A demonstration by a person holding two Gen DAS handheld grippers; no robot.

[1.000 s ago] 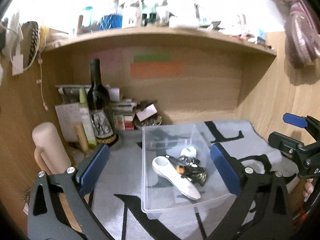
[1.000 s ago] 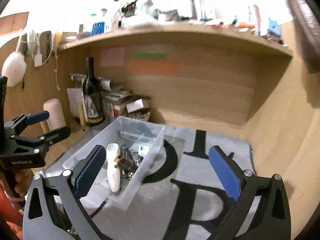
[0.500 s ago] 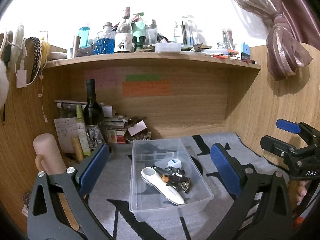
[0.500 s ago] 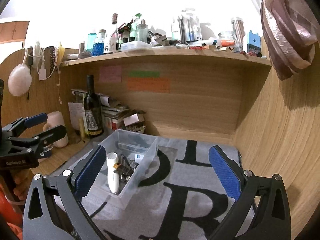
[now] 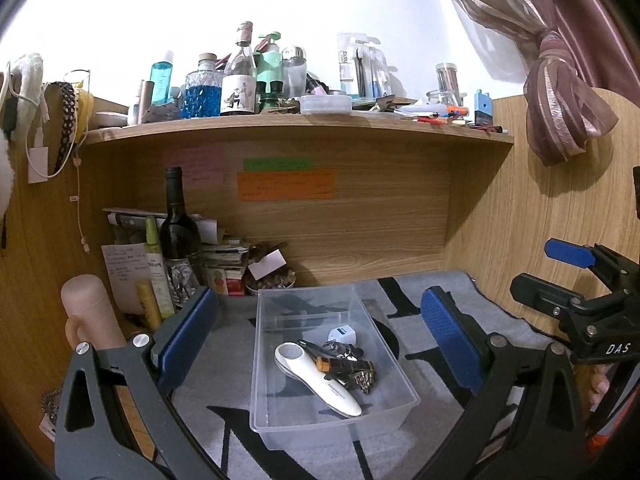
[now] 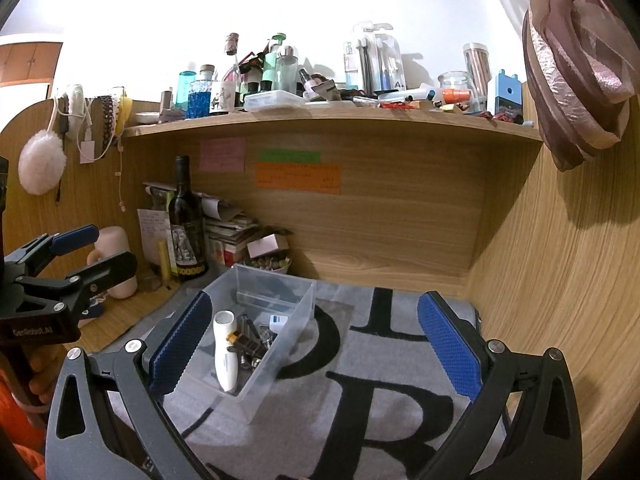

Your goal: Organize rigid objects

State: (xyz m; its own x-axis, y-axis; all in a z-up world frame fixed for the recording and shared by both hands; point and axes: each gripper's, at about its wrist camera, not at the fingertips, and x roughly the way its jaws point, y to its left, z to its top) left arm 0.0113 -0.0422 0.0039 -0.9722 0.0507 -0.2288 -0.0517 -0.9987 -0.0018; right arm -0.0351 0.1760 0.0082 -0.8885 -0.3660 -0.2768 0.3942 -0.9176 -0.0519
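Note:
A clear plastic bin (image 5: 280,428) sits on the grey mat; it also shows in the right wrist view (image 6: 304,308). In it lie a white handheld device (image 5: 320,380) (image 6: 225,350), a small white cube (image 5: 342,336) (image 6: 277,322) and a dark bundle of metal pieces (image 5: 348,368) (image 6: 252,346). My left gripper (image 5: 320,344) is open and empty, held back from and above the bin. My right gripper (image 6: 316,344) is open and empty, to the right of the bin above the mat.
A wine bottle (image 5: 178,240), small bottles, a stack of papers and a bowl (image 5: 272,282) crowd the back left corner. A pink cylinder (image 5: 90,312) stands at the left. A cluttered shelf (image 5: 300,124) runs overhead. Wooden walls close in the sides. The grey mat (image 6: 400,380) bears black letters.
Both grippers have drawn back and tilted up from the bin, so the bin looks smaller and the top shelf has come into view. Both stay open and empty.

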